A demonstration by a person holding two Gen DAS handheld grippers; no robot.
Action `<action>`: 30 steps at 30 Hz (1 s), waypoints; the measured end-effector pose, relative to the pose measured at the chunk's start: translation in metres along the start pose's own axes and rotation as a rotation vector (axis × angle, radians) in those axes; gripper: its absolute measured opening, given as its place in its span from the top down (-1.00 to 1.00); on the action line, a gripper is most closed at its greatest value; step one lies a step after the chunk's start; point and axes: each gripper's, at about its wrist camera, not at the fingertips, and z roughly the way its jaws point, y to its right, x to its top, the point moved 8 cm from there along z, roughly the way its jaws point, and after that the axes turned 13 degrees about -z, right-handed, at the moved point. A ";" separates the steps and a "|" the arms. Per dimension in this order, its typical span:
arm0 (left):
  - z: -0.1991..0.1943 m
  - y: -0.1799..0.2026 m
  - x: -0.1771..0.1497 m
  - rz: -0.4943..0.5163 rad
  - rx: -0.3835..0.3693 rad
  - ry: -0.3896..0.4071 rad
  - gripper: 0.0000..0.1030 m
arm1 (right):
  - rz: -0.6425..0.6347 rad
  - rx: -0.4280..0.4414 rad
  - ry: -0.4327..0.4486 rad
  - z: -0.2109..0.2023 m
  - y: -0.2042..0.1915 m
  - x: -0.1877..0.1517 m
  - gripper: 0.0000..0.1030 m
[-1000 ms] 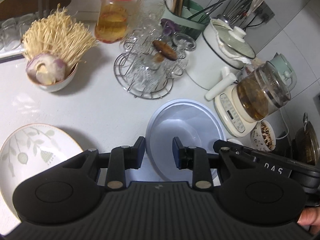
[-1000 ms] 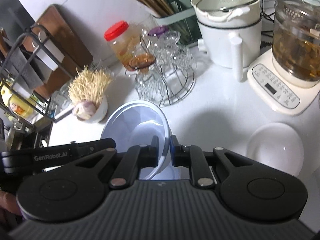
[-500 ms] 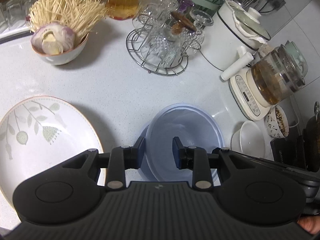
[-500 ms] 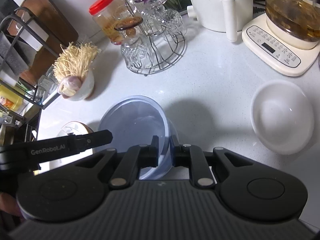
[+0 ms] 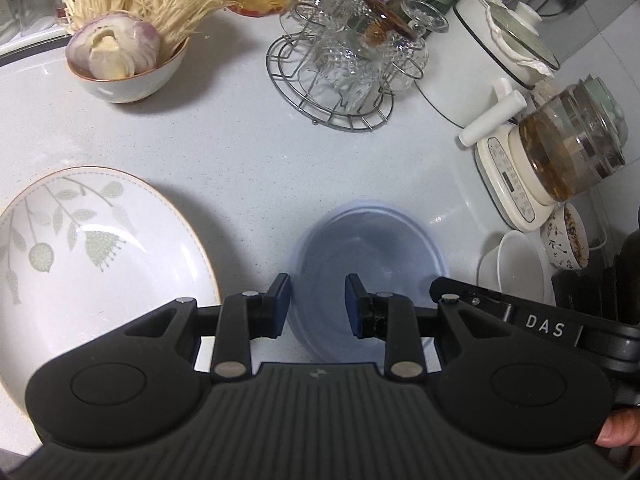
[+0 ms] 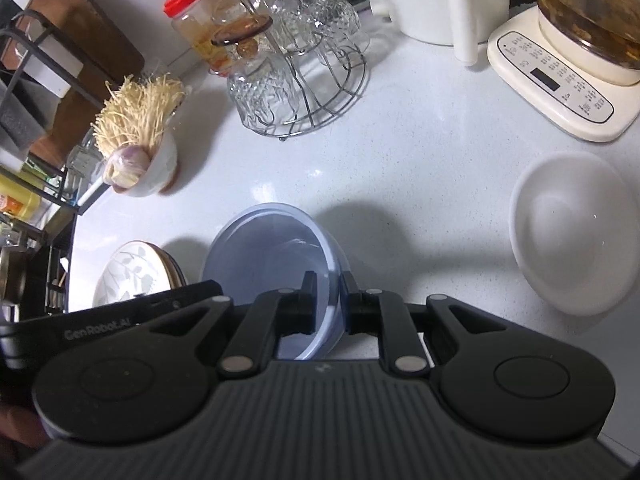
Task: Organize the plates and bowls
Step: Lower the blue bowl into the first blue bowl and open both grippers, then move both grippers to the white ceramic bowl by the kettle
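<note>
Translucent, probably plastic blue bowl [image 6: 276, 248]

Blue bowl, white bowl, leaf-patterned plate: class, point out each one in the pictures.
Blue bowl [image 6: 276, 256]: right wrist view, inner wall.
White bowl [image 6: 576, 236]: right wrist view, inside centre.
Leaf-patterned plate [image 5: 100, 248]: left wrist view, printed face.

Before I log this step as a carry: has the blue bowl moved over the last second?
Yes. Pinched by the right gripper, the blue bowl has moved away from the glass rack, toward the camera.
</note>
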 end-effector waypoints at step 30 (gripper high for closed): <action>-0.098 0.085 0.030 0.209 -0.134 0.217 0.13 | -0.066 -0.114 0.363 -0.115 -0.005 0.044 -0.03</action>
